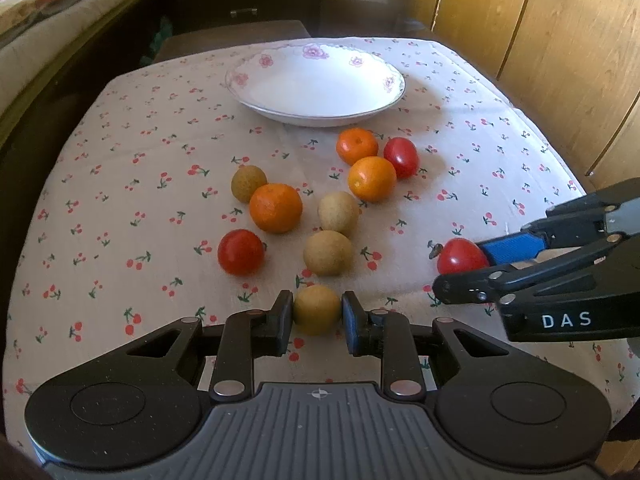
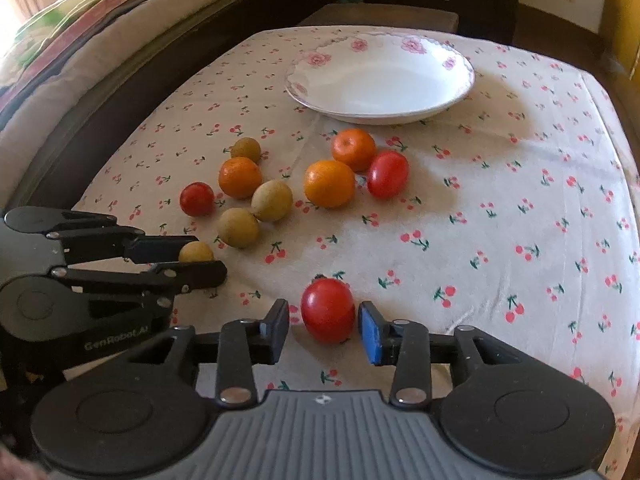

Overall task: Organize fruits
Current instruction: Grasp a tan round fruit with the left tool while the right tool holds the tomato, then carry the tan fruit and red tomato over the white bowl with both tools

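Left gripper (image 1: 317, 312) clamps a small brown fruit (image 1: 317, 309) on the counter (image 1: 120, 208); right gripper (image 2: 324, 322) brackets a tomato (image 2: 328, 310), pads apparently not touching. Close squarely, lift straight, carry to the empty plate (image 1: 394, 92), avoiding neighbouring fruit.

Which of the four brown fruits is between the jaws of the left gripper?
The nearest brown fruit, clamped in the left gripper. The other three brown fruits lie free on the tablecloth, farther toward the plate.
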The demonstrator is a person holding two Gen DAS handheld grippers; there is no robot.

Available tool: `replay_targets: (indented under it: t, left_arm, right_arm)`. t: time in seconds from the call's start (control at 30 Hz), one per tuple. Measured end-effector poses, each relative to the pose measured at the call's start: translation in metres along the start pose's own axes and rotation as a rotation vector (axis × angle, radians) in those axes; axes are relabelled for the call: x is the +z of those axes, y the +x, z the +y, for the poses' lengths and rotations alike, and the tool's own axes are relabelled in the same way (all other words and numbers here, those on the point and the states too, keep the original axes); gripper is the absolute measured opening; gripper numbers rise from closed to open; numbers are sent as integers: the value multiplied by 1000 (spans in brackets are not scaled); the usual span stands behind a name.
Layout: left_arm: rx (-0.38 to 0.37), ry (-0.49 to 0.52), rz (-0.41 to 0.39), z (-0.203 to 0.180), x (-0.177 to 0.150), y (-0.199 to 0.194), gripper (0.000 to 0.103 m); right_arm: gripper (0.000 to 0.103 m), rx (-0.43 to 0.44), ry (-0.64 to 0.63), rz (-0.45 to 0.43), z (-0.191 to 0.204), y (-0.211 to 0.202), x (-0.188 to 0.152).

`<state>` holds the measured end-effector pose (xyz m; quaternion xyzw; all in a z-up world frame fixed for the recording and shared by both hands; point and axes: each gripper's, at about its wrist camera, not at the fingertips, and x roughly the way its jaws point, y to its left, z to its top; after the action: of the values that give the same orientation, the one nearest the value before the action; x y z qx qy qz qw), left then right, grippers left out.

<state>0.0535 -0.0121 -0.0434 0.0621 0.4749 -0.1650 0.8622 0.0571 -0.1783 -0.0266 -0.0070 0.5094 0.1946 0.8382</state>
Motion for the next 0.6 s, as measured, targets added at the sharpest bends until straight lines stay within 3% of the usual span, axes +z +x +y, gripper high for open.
replay_targets:
  t: [0.13, 0.23, 0.6]
  left_arm:
    - [-9, -20, -1, 2, 0, 0, 35]
    - [6, 2, -2, -1, -1, 0, 36]
    - [7, -27, -6, -2, 4, -8, 34]
  right_arm:
    - [39, -35, -45, -10, 7, 1, -3]
    - [30, -93, -93, -12, 15, 1, -7]
    - [30, -88, -63, -47, 15, -19, -3]
